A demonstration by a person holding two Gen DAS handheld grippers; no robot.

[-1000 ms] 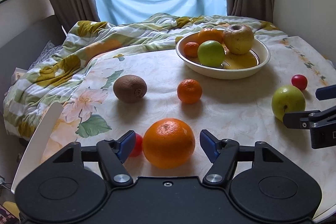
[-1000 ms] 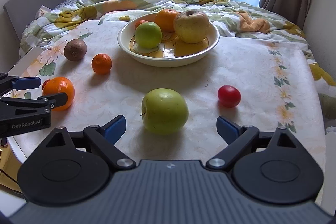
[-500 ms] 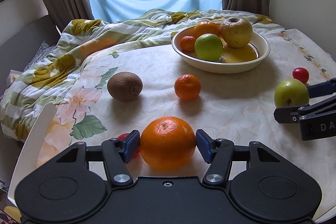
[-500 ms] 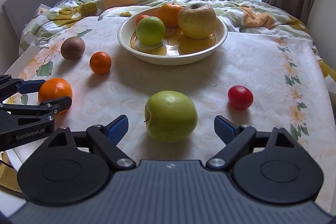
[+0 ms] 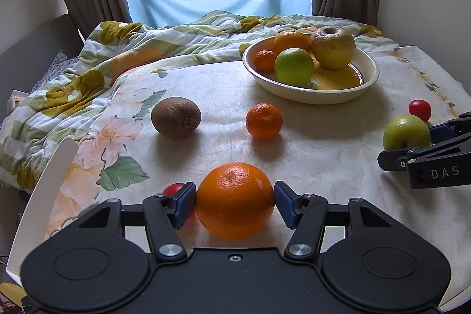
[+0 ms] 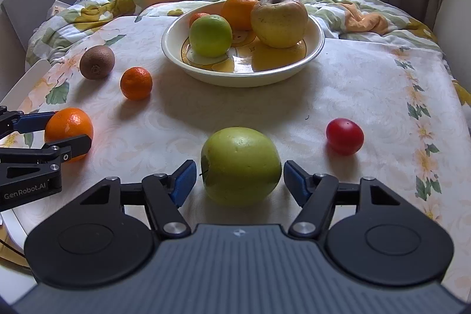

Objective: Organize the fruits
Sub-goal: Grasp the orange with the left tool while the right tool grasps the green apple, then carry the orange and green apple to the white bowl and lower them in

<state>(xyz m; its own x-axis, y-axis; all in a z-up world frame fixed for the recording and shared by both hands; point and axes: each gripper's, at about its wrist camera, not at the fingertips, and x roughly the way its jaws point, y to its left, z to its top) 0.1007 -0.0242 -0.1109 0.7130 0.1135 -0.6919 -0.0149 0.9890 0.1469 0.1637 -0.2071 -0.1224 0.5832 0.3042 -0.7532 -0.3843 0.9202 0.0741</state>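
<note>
a: fruits are shown: glossy large orange (image 5: pixel 235 200), on the tablecloth (image 5: pixel 323 143), is clamped by the left gripper (image 5: pixel 235 203).
b: smooth green apple (image 6: pixel 240 165) is flanked by the right gripper (image 6: pixel 239 181), jaws closing, not yet touching.

My left gripper (image 5: pixel 235 203), open around the big orange (image 5: pixel 235 199) a second ago, now clamps it. My right gripper (image 6: pixel 240 184) is closing on the green apple (image 6: pixel 240 165), pads not yet touching.

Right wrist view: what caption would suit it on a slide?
Right gripper closing around a green apple, pads not yet touching, fruit bowl behind.
</note>
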